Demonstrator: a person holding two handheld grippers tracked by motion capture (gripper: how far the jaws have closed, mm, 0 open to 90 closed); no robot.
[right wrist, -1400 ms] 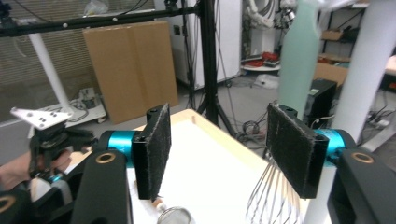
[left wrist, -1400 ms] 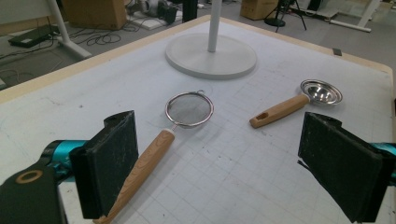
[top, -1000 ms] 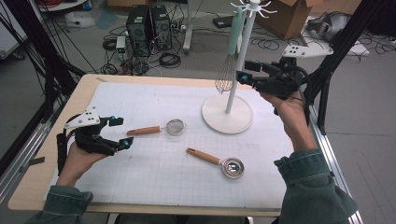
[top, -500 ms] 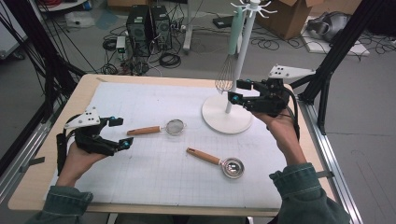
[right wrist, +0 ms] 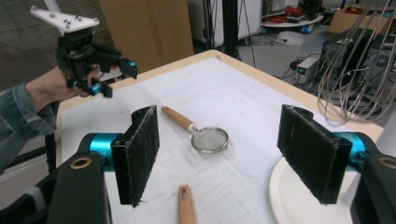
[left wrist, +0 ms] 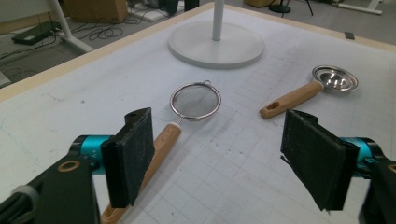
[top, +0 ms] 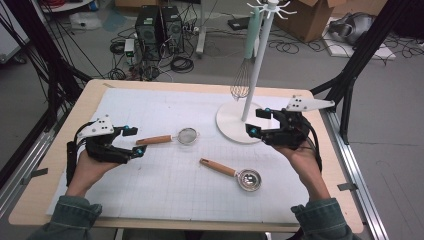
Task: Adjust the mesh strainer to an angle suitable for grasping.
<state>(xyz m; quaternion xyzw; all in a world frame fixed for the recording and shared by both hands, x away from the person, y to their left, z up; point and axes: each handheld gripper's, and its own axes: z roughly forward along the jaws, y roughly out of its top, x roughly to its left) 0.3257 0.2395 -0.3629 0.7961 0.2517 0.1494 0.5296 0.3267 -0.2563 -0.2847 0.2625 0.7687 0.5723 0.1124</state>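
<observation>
Near the table's left side, the left gripper hovers with jaws wide apart, holding nothing, just beside the wooden handle end of the small strainer. Strainer lies flat on the white grid mat; long axis runs left-right in the high view, handle toward the left gripper, mesh bowl toward the stand base. Right gripper is also spread open and empty, above the mat at the base's right edge. Measuring spoon lies flat right of the strainer, well apart, handle pointing up-left, steel bowl down-right. Open mat on all sides of the strainer; table's left edge is close behind the left hand. Whisk hangs from the stand pole, off the mat.
</observation>
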